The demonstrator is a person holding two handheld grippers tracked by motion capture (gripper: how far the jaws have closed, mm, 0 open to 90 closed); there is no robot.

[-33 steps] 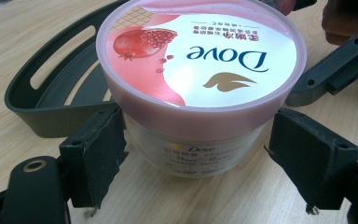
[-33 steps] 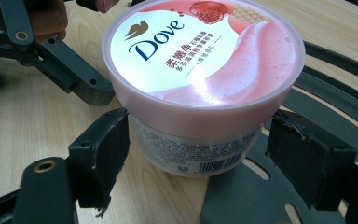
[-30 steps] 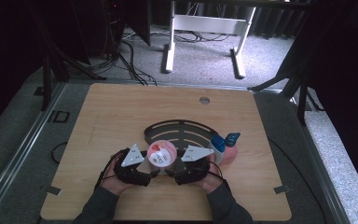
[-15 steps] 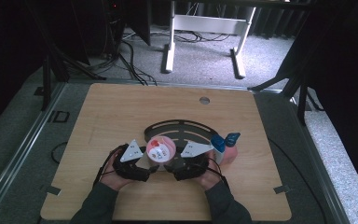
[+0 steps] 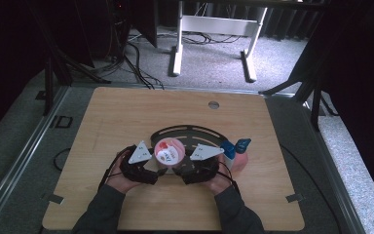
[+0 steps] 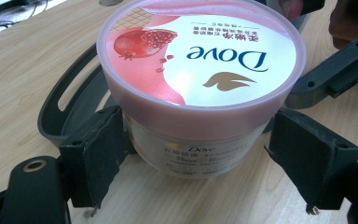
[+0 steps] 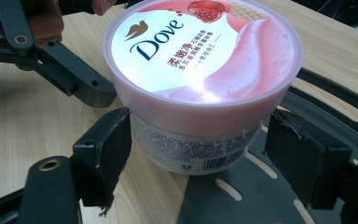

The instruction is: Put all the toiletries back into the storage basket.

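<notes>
Since one second ago, both grippers and the pink-lidded jar (image 5: 169,151) between them sit a little higher on the wooden table (image 5: 126,112), closer to the dark curved tray (image 5: 190,130). The left gripper (image 6: 193,154) has its jaws spread on both sides of the jar body with a small gap at the right pad, and the right gripper (image 7: 196,156) stands the same way, so I cannot tell if either one really presses it. From above, the jar's lower part is hidden behind the grippers, and a blue-capped bottle (image 5: 236,153) beside the right hand (image 5: 219,183) is hard to make out.

Left gripper (image 5: 152,165) and right gripper (image 5: 187,165) face each other, jaws spread apart.
</notes>
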